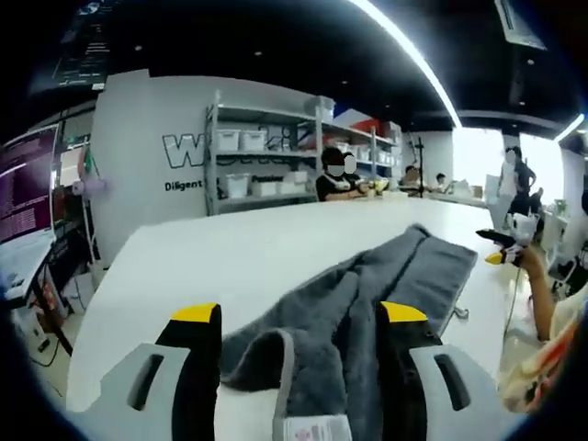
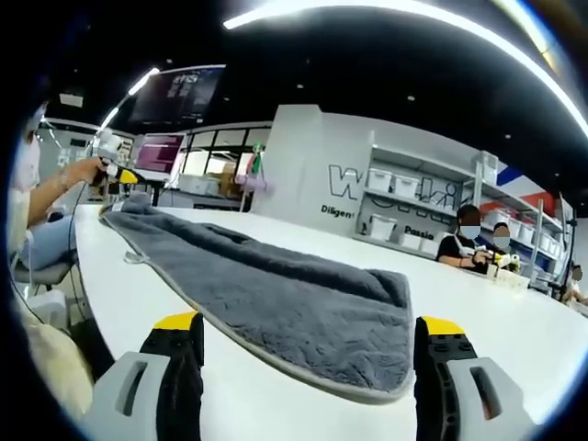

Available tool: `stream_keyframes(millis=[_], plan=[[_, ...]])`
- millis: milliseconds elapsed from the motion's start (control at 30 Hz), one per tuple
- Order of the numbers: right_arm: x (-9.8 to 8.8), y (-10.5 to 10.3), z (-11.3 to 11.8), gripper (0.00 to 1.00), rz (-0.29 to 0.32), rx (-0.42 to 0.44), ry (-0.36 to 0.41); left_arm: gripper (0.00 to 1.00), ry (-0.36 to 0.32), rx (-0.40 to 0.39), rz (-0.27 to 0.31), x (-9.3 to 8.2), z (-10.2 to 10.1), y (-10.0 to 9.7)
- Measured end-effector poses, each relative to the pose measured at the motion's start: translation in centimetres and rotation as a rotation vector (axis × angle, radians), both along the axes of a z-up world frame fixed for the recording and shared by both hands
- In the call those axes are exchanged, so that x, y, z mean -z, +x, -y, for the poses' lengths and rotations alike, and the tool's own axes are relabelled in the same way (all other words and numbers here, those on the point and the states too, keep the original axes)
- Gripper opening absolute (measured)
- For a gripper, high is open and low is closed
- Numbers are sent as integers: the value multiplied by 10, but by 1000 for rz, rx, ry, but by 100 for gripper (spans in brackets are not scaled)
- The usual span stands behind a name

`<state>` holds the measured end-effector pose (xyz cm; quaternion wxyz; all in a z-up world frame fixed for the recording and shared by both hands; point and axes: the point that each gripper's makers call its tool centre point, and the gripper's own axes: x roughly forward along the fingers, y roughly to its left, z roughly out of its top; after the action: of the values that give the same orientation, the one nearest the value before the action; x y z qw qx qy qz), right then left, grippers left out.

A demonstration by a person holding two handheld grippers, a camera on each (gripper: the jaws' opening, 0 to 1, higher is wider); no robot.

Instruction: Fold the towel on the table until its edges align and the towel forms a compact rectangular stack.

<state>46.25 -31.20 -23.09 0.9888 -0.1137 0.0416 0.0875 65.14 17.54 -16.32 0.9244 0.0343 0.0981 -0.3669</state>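
Count, this moment:

- Towel (image 1: pixel 386 285): 1, grey, lying on the bench; same towel in the right gripper view (image 2: pixel 276 299).
- Bench (image 1: pixel 230 253): 1 white work surface carrying the towel.
- Tongs: 2 sets. Left tongs (image 1: pixel 299 317), 2 jaws with yellow tips, spread apart, towel between them. Right tongs (image 2: pixel 310 329), 2 jaws with yellow tips, spread apart.
- Label (image 1: pixel 315 428) sewn on the towel edge: 1.
- Shelving unit (image 1: pixel 266 152) at the back wall: 1, several white bins on it; exact number cannot be told.
- Seated people (image 2: pixel 478 243) beyond the bench, right gripper view: 2.
- Monitor (image 1: pixel 26 188) at left: 1.
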Motion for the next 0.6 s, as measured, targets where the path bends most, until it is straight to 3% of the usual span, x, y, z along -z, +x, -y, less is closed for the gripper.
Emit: stream_keyframes(millis=[100,300,467,600], plan=[[0,0,0,97,0,0,0,67,-10,25,-4,-7,14,12],[4,3,0,97,-11,-2,0,64,147,77,36,2,41,44],[6,5,0,97,-19,-5,2,61,149,105,-5,18,65,68],[8,8,0,97,-23,-7,4,51,164,86,-37,33,67,85]])
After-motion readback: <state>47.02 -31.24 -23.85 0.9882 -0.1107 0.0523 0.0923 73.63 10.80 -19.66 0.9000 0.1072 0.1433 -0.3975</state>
